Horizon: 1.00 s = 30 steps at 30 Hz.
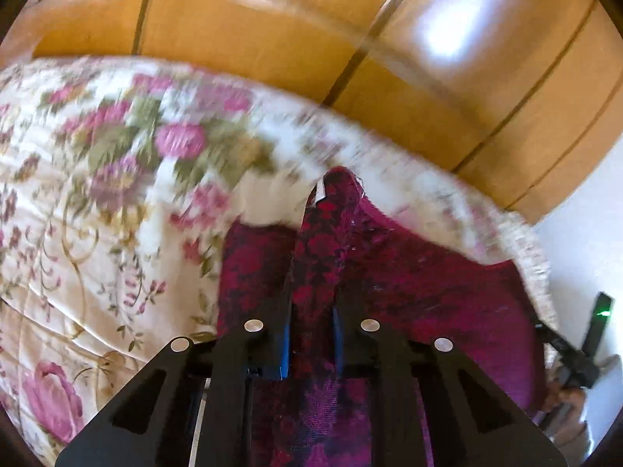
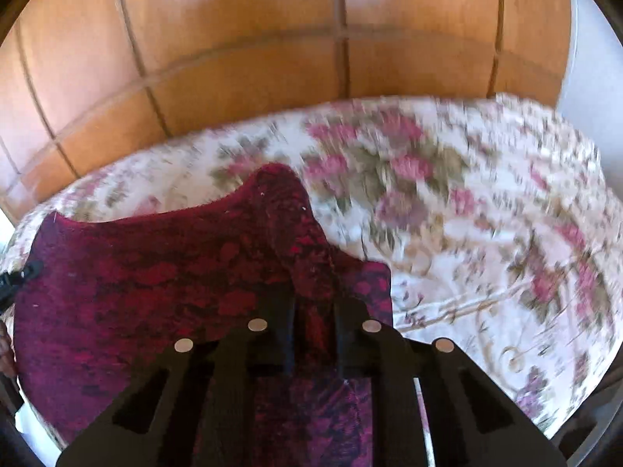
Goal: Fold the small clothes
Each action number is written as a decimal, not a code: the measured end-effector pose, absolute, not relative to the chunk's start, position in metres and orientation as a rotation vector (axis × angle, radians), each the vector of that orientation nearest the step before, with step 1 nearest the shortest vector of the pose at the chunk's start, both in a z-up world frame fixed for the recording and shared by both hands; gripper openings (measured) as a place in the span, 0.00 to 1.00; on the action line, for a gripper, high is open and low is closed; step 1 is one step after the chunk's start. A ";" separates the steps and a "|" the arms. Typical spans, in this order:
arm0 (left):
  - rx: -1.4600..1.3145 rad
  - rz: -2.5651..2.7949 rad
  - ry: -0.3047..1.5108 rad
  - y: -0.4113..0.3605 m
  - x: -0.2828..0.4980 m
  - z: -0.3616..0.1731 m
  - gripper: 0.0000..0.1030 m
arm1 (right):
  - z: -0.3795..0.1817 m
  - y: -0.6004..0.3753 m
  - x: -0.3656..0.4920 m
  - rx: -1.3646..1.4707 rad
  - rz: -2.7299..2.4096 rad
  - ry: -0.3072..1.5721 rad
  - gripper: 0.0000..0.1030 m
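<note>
Both grippers are clenched on the same garment. The left gripper (image 1: 311, 272) has its jaws drawn close on a pinched ridge of the dark red patterned cloth (image 1: 409, 292), which rises between the fingers and peaks just beyond them. The right gripper (image 2: 311, 272) holds the cloth (image 2: 155, 292) in the same manner, a raised fold running up between its jaws.

Location of the task's thing: the cloth lies on a bed under a floral bedspread (image 1: 97, 194), close to the bed's far edge, with a wooden wardrobe front (image 1: 272, 39) behind it.

Governing relation: from the left gripper the bulk of the cloth spreads to the right; from the right gripper it spreads to the left. The garment therefore spans between the two hands, its long axis running hand to hand, and each gripper holds one end. Neither hand is nearer – the hold looks symmetrical. In my judgement the coming move is to carry this held edge over onto the opposite edge, both hands travelling together so the span stays taut and square.

Limits of view: both pictures are motion-blurred. The near part of the cloth is cut off behind each gripper body, so the opposite edge is unseen. What kind of garment it is cannot be determined – no sleeve or collar shows. A white sliver (image 1: 320, 190) at the left pinch may be a label.
</note>
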<state>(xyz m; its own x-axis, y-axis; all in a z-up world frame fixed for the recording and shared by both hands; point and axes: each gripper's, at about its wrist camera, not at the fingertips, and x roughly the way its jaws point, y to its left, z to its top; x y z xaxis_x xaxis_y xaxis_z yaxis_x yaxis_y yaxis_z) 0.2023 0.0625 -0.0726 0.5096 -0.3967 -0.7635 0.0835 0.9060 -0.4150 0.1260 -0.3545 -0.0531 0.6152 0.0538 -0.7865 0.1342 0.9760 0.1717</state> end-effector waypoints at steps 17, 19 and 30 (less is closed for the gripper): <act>-0.118 -0.155 0.746 0.037 0.146 -0.006 0.46 | -0.077 -0.349 0.128 0.216 -0.094 0.866 0.19; -0.073 -0.183 0.732 0.025 0.138 -0.002 0.46 | -0.077 -0.350 0.127 0.229 -0.093 0.861 0.20; 0.039 -0.251 0.763 -0.012 0.118 -0.022 0.46 | -0.074 -0.352 0.123 0.265 -0.096 0.857 0.24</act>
